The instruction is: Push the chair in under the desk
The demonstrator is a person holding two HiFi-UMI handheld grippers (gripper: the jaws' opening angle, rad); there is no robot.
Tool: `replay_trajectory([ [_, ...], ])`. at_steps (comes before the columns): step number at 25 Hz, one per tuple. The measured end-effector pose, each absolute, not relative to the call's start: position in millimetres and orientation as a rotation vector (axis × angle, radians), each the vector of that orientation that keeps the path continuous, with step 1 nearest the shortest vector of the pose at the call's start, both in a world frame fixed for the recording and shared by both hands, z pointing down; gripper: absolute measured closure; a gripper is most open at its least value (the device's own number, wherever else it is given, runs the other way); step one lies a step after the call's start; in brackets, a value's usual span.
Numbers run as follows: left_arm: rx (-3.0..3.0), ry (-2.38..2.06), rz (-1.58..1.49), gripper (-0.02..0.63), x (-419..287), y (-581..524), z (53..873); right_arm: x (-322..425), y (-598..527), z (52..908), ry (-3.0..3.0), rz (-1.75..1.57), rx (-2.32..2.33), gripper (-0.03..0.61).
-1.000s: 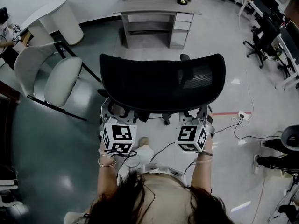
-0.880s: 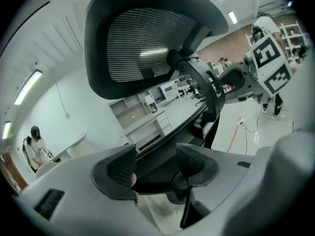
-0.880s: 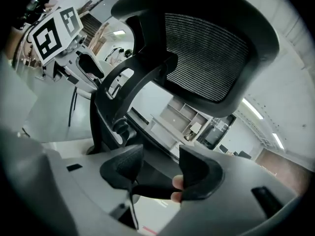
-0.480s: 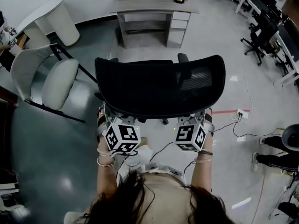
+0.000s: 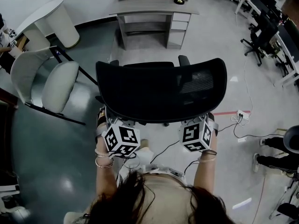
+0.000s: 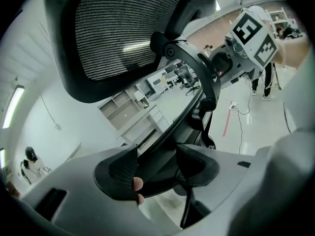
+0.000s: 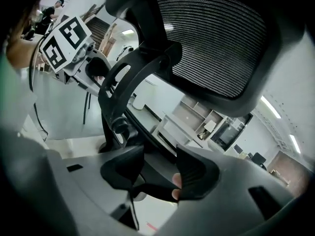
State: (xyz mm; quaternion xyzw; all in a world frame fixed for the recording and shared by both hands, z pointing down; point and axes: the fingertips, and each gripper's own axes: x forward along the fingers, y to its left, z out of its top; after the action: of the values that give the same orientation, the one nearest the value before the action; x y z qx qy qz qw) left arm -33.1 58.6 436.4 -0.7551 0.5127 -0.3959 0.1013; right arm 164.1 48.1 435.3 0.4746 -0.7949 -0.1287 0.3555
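The black mesh-back office chair (image 5: 161, 90) stands on the floor, apart from the grey desk with drawers (image 5: 154, 6). Its seat faces the desk. The backrest's long axis runs left-right, on the side nearest the person.

Left gripper (image 6: 158, 166): jaws released, just opened wider, with part of the chair between them.

Right gripper (image 7: 161, 171): jaws released, just narrowed slightly, with part of the chair between them.

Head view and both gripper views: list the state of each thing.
desk: drawers shut
chair: upright, short of the desk, not pushed in
left gripper: jaws apart, just been opening, chair frame between them
right gripper: jaws just been closing, chair frame between them, grip unclear
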Motion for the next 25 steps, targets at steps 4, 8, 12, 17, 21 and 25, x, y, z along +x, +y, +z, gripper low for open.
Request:
replay_trajectory([
  [4, -2.259, 1.485, -1.194, 0.365, -33, 56, 436, 164, 46, 434, -2.084, -0.317, 1.217, 0.37],
  [8, -2.275, 1.476, -1.19, 0.365, -34, 51, 437, 163, 43, 435, -2.088, -0.307, 1.219, 0.368],
  [12, -2.298, 1.464, -1.165, 0.365, -39, 30, 437, 158, 26, 435, -2.082, -0.296, 1.237, 0.368],
  [17, -2.299, 1.453, -1.187, 0.365, -43, 18, 437, 155, 21, 434, -2.068, -0.301, 1.265, 0.368],
  [21, -2.312, 1.436, -1.215, 0.367, -46, 6, 436, 152, 11, 434, -2.071, -0.283, 1.276, 0.368],
  [25, -2.351, 1.421, -1.214, 0.368, -43, 7, 434, 155, 8, 435, -2.077, -0.252, 1.26, 0.368],
])
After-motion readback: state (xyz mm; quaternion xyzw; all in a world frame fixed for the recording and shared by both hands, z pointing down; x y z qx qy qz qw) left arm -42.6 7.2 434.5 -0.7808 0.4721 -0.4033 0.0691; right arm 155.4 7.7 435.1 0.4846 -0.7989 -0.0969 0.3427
